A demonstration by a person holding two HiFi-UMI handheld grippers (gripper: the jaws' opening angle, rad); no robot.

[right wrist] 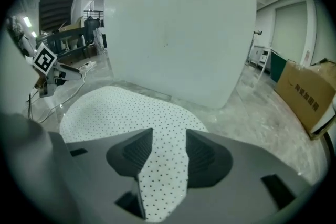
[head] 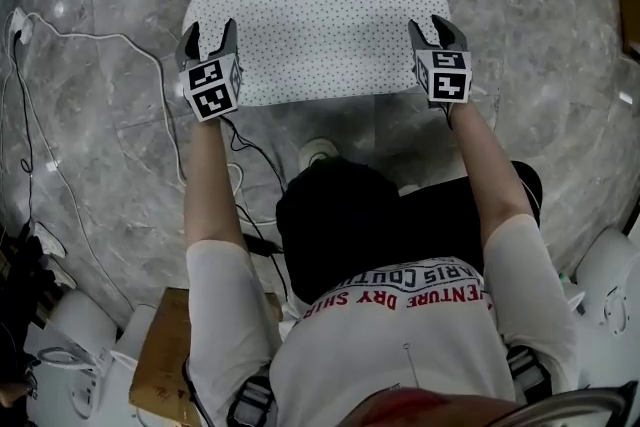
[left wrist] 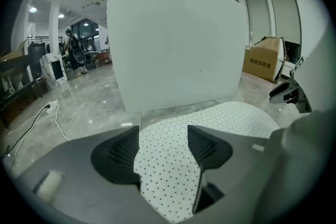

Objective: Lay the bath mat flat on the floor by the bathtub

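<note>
Bath mat lies flat on the floor just beside the bathtub. My left fingers and right fingers stand open over its near corners, gripping nothing. I judge only backing away remains.

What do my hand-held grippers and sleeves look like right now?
Both the left hand-held gripper and right hand-held gripper have ribbed dark grey jaws, each carrying a white cube of black square markers. The person wears short white T-shirt sleeves.

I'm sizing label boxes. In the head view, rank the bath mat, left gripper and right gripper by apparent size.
Largest: bath mat.
Then: left gripper and right gripper, alike; no ranking between them.
</note>
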